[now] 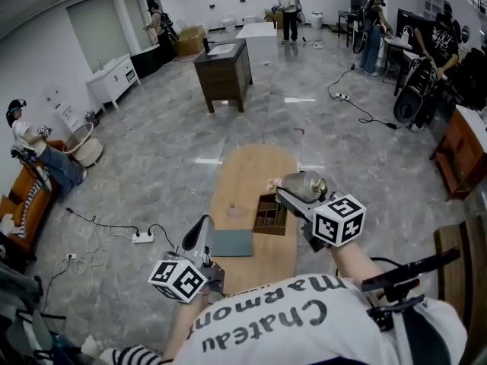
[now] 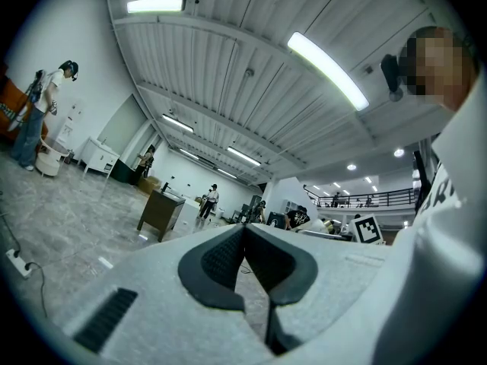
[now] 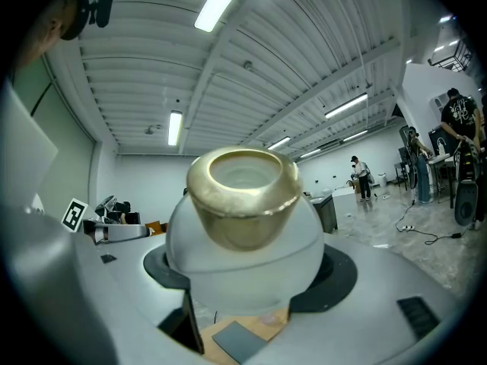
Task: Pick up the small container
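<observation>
The small container is a round frosted jar with a gold cap. It is held up over the right side of the wooden table, with my right gripper shut on it. In the right gripper view the jar fills the space between the jaws, its gold cap pointing away from the camera. My left gripper hangs low at the table's near left edge, by a grey mat. Seen from the left gripper view, this gripper is shut and holds nothing, with its tips touching.
A dark wooden compartment box and a small pinkish object lie on the table. A power strip with cables lies on the floor at left. A dark cabinet stands further back, and several people are around the room.
</observation>
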`<action>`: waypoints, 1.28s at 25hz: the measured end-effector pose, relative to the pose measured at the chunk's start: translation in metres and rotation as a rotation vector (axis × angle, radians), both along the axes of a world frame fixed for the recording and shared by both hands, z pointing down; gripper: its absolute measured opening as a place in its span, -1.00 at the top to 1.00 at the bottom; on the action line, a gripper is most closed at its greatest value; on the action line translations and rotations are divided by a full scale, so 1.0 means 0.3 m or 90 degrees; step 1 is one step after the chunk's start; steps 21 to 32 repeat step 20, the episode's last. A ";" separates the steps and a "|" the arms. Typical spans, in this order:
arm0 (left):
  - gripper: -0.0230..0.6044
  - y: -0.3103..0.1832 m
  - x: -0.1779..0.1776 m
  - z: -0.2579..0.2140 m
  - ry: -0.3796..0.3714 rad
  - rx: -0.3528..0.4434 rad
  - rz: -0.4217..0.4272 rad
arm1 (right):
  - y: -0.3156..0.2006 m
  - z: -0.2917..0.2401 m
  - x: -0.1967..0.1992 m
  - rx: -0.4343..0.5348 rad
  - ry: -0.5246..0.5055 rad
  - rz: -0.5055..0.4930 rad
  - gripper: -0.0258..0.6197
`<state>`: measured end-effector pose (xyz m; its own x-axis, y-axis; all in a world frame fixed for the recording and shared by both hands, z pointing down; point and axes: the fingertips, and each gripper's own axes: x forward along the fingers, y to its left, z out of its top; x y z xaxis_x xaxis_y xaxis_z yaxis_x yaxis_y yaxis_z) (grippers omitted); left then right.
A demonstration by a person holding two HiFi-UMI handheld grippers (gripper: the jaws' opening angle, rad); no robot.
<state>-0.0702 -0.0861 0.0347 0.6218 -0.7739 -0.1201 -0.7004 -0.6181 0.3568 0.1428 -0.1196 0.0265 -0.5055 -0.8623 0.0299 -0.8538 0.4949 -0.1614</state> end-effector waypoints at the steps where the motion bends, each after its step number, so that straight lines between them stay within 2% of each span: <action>1: 0.88 0.004 -0.002 -0.002 0.000 -0.001 0.000 | 0.002 -0.001 -0.001 -0.001 0.001 0.000 -0.12; 11: 0.88 0.019 -0.032 0.016 0.000 -0.015 -0.018 | 0.002 0.012 -0.023 -0.004 0.007 -0.006 -0.12; 32: 0.88 0.012 -0.035 0.041 -0.001 -0.013 -0.024 | -0.006 0.044 -0.026 -0.003 0.009 -0.016 -0.12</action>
